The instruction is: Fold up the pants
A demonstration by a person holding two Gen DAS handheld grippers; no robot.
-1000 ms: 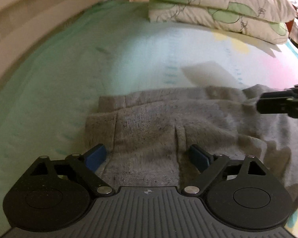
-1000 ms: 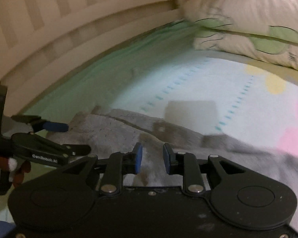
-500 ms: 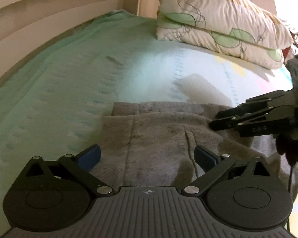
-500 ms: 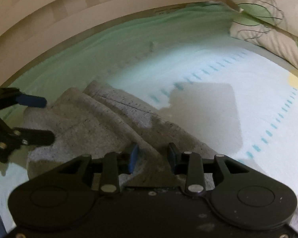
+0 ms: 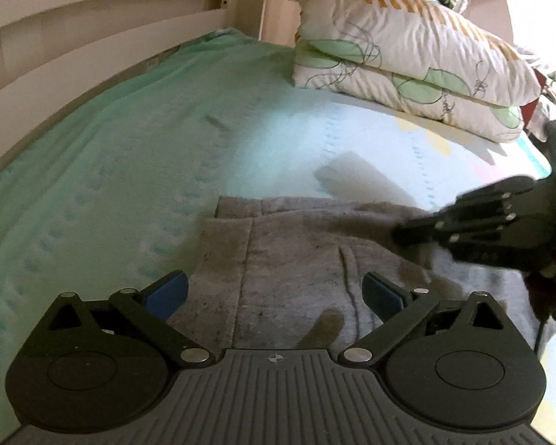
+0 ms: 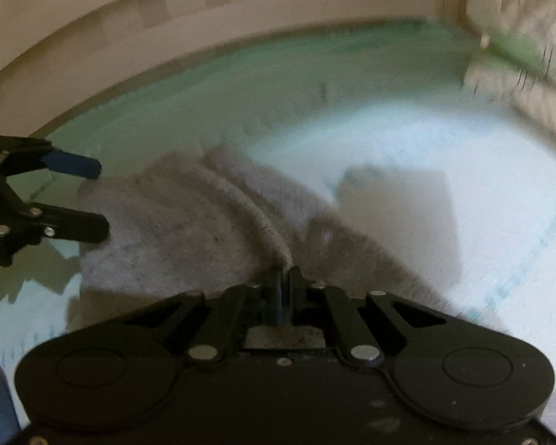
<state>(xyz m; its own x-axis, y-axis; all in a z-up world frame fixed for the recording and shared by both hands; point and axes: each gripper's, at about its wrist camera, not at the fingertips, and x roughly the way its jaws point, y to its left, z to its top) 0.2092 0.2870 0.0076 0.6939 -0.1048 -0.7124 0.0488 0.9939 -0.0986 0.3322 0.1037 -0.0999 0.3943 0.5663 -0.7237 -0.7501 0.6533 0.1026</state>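
Grey fleece pants (image 5: 296,259) lie on the bed, waistband end towards the left. They also show in the right wrist view (image 6: 189,222). My left gripper (image 5: 274,293) is open, its jaws wide apart just above the pants near the waistband. It shows at the left of the right wrist view (image 6: 100,200). My right gripper (image 6: 284,278) is shut on a raised ridge of the pants fabric. It shows blurred at the right of the left wrist view (image 5: 407,231).
The bed sheet (image 5: 129,148) is green on the left and pale with pastel marks on the right. Two stacked pillows (image 5: 407,70) lie at the far end. A wooden bed rail (image 5: 55,37) runs along the left side.
My right gripper has closed from slightly open onto a fold of the pants and swung towards the left. My left gripper stayed open over the waistband.
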